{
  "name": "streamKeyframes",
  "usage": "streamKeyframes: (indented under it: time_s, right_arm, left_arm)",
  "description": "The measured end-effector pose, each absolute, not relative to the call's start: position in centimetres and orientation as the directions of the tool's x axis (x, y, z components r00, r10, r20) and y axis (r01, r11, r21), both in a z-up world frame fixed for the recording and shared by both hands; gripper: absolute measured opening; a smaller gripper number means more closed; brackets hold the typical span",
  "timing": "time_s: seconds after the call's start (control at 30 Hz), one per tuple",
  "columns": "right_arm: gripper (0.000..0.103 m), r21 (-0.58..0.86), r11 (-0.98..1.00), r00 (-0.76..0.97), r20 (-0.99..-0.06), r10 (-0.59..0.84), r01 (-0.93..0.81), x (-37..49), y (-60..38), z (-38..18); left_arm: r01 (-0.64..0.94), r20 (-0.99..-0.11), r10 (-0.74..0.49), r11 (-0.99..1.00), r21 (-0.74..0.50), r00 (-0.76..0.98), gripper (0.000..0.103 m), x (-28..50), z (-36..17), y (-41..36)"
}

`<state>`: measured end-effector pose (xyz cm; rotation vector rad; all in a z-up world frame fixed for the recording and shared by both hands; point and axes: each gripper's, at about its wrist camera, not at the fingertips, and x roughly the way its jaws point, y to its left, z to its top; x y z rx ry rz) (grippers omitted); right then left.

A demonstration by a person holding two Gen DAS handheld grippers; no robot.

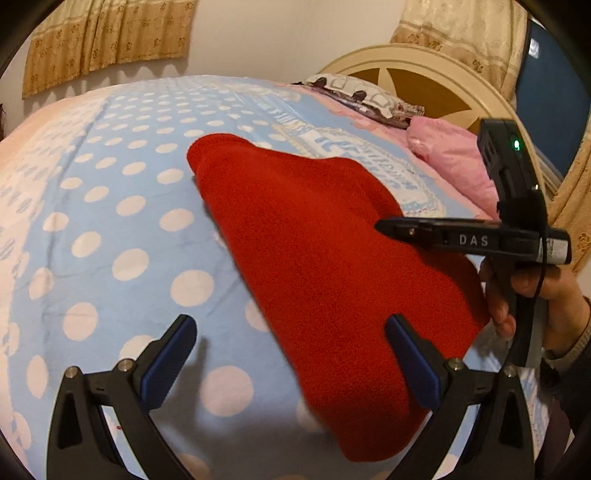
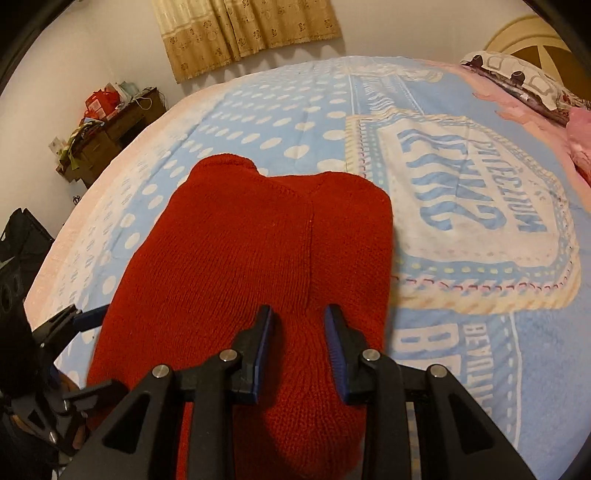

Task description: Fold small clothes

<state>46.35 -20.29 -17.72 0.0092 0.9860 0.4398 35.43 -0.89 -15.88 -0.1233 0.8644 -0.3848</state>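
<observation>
A red knitted garment (image 1: 314, 266) lies folded on the blue polka-dot bedspread (image 1: 122, 229). My left gripper (image 1: 291, 325) is open above the garment's near left edge, its right finger over the red knit and its left over the bedspread. My right gripper (image 2: 299, 314) hovers over the garment (image 2: 258, 240), its jaws partly open with red knit between them; I cannot tell whether they pinch it. The right gripper also shows in the left wrist view (image 1: 384, 225), over the garment's right side. The left gripper shows at the left edge of the right wrist view (image 2: 74, 314).
A pink pillow (image 1: 450, 158) and a patterned pillow (image 1: 362, 96) lie by the cream headboard (image 1: 436, 81). A cluttered wooden cabinet (image 2: 107, 129) stands beyond the bed's far side. Curtains (image 2: 243, 29) hang on the wall.
</observation>
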Motion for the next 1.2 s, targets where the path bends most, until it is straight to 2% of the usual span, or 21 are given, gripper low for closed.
streamKeyframes:
  time_s: [0.13,0.23,0.33,0.47,0.57,0.7,0.77,0.8,0.83,0.93,1.07,1.2]
  right_arm:
    - [0.030,0.212,0.911,0.462,-0.808,0.367,-0.354,47.0,-20.2,-17.7]
    - [0.031,0.155,0.919,0.457,-0.830,0.319,-0.362,47.1,-19.4,-16.2]
    - [0.031,0.182,0.893,0.489,-0.782,0.386,-0.412,45.1,-18.8,-14.1]
    - [0.031,0.121,0.877,0.476,-0.801,0.362,-0.465,41.9,-18.5,-16.5]
    - [0.031,0.103,0.862,0.506,-0.773,0.383,-0.496,40.9,-19.2,-16.6]
    - [0.032,0.165,0.849,0.478,-0.765,0.431,-0.502,41.5,-19.9,-15.1]
    - [0.043,0.209,0.849,0.489,-0.741,0.461,-0.485,42.3,-20.9,-14.2]
    - [0.055,0.220,0.857,0.502,-0.732,0.461,-0.467,42.7,-21.5,-13.9]
    - [0.060,0.235,0.867,0.519,-0.722,0.458,-0.439,43.4,-22.4,-13.6]
    - [0.060,0.326,0.866,0.530,-0.690,0.493,-0.380,45.0,-24.4,-13.4]
    - [0.060,0.443,0.848,0.466,-0.708,0.530,-0.291,48.5,-26.0,-15.4]
    - [0.060,0.493,0.837,0.436,-0.716,0.546,-0.238,50.7,-26.5,-17.5]
  left_arm:
    - [0.270,-0.729,-0.396,0.918,-0.291,0.559,0.103,35.7,-16.4,-0.6]
    - [0.260,-0.727,-0.383,0.923,-0.282,0.570,0.103,35.5,-16.3,-0.7]
    - [0.256,-0.728,-0.379,0.925,-0.281,0.572,0.103,35.4,-16.3,-0.7]
    - [0.259,-0.735,-0.386,0.922,-0.289,0.557,0.103,35.4,-16.6,-0.8]
    - [0.255,-0.737,-0.379,0.925,-0.283,0.559,0.103,35.4,-16.4,-0.9]
    - [0.244,-0.740,-0.377,0.926,-0.288,0.557,0.103,35.5,-16.2,-0.7]
    - [0.238,-0.743,-0.379,0.925,-0.294,0.552,0.103,35.6,-16.2,-0.7]
    - [0.234,-0.745,-0.381,0.925,-0.301,0.548,0.103,35.6,-16.1,-0.6]
    - [0.233,-0.747,-0.384,0.923,-0.305,0.542,0.103,35.6,-16.1,-0.7]
    - [0.237,-0.749,-0.403,0.915,-0.326,0.526,0.103,35.8,-16.0,-0.7]
    - [0.243,-0.737,-0.452,0.892,-0.382,0.503,0.103,36.0,-16.1,-1.1]
    - [0.242,-0.735,-0.482,0.876,-0.418,0.477,0.103,36.3,-16.8,-1.2]
